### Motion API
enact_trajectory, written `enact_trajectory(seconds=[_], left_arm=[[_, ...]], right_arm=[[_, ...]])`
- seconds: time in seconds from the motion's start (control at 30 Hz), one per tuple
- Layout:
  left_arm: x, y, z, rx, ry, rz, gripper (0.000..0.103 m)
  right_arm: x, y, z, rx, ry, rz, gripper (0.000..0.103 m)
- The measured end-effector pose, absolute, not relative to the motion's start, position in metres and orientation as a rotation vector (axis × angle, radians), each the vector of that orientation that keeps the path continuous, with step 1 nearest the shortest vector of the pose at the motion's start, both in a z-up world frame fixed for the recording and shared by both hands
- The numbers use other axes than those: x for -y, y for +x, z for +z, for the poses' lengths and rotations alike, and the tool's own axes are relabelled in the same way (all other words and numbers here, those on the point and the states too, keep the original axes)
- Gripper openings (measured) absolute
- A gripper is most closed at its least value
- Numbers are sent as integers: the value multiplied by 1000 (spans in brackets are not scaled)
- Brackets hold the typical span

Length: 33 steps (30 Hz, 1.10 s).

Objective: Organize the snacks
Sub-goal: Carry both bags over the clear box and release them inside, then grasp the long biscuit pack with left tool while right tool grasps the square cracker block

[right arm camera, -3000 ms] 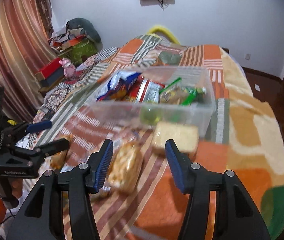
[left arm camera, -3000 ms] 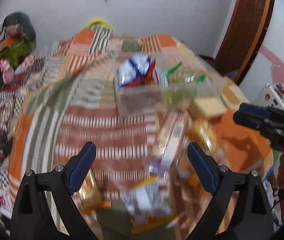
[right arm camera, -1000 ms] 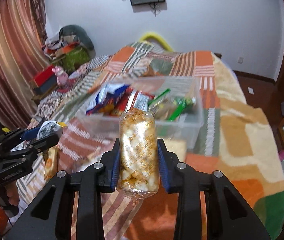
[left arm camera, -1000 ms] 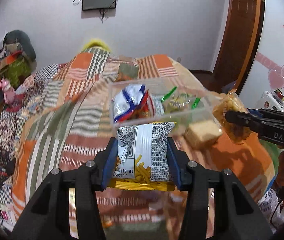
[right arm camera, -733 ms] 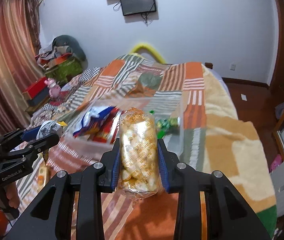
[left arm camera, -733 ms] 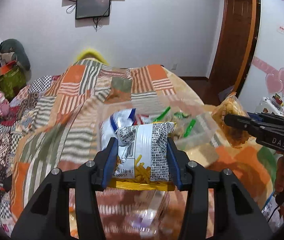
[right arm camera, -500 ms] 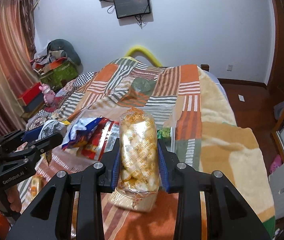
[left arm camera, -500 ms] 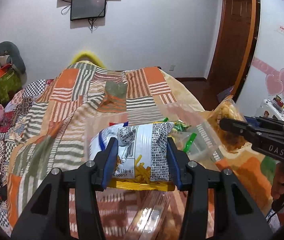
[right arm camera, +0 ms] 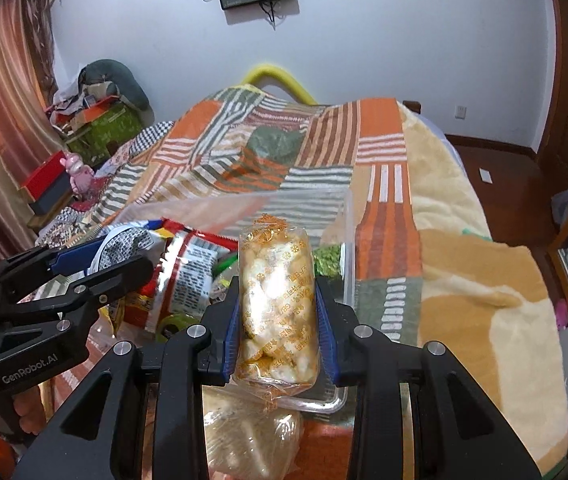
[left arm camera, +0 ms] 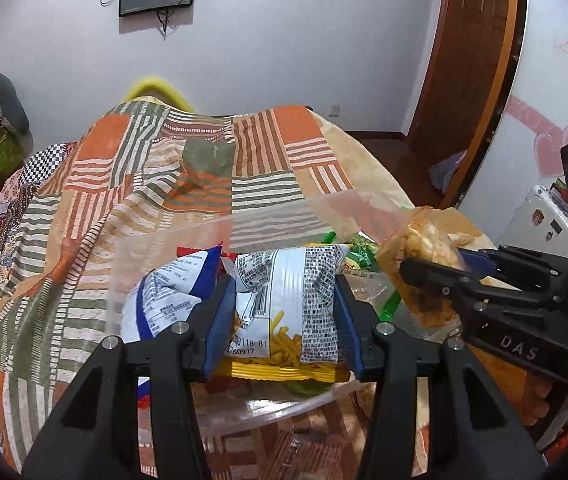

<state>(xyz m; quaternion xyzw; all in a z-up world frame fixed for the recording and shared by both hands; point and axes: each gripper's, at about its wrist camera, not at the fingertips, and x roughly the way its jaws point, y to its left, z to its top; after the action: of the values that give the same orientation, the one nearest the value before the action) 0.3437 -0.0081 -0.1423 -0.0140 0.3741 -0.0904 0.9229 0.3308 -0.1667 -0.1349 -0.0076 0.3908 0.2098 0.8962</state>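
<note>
My left gripper (left arm camera: 281,320) is shut on a white and yellow chip bag (left arm camera: 284,304) and holds it over the clear plastic bin (left arm camera: 267,228) on the bed. My right gripper (right arm camera: 277,320) is shut on a clear pack of puffed snacks (right arm camera: 277,300) and holds it over the bin's right part (right arm camera: 348,240). The bin holds a blue and white bag (left arm camera: 171,296), a red bag (right arm camera: 187,268) and green packets (right arm camera: 326,256). The right gripper (left arm camera: 456,276) shows beside the left one, and the left gripper (right arm camera: 95,260) shows in the right wrist view.
A wrapped bread pack (right arm camera: 251,440) lies on the patchwork blanket (left arm camera: 123,176) in front of the bin. Clutter and a red box (right arm camera: 43,180) stand left of the bed. A wooden door (left arm camera: 472,80) is at the right.
Both grippers closed on snacks from the blanket, lifted them and moved forward. They now hold them over the bin, which looks closer and lower.
</note>
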Motion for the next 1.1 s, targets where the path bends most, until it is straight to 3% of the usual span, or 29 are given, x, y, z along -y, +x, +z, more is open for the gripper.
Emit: enact_trajectory(seconds=[0.2,0.43,0.73,0.97,1.1], left_arm=[[13,344,-144,-771,-25,-180,50],[7,333,-131,-763,-38,-188,62],[-15,297,-99,-714,-61,-177,84],[-35,268,-113,-770,-40,-151,87],[-40,256,-141,-836,-6,-133,87]], right_arm=[[169,329,-131,-819,-27,438,32],[169,322,-123,-817,-33,462,37],[171,298,-100,-771,-27,486,55],[170,275,-107,-776,-51,488,66],[166,266,-121,-799,-68,469,85]])
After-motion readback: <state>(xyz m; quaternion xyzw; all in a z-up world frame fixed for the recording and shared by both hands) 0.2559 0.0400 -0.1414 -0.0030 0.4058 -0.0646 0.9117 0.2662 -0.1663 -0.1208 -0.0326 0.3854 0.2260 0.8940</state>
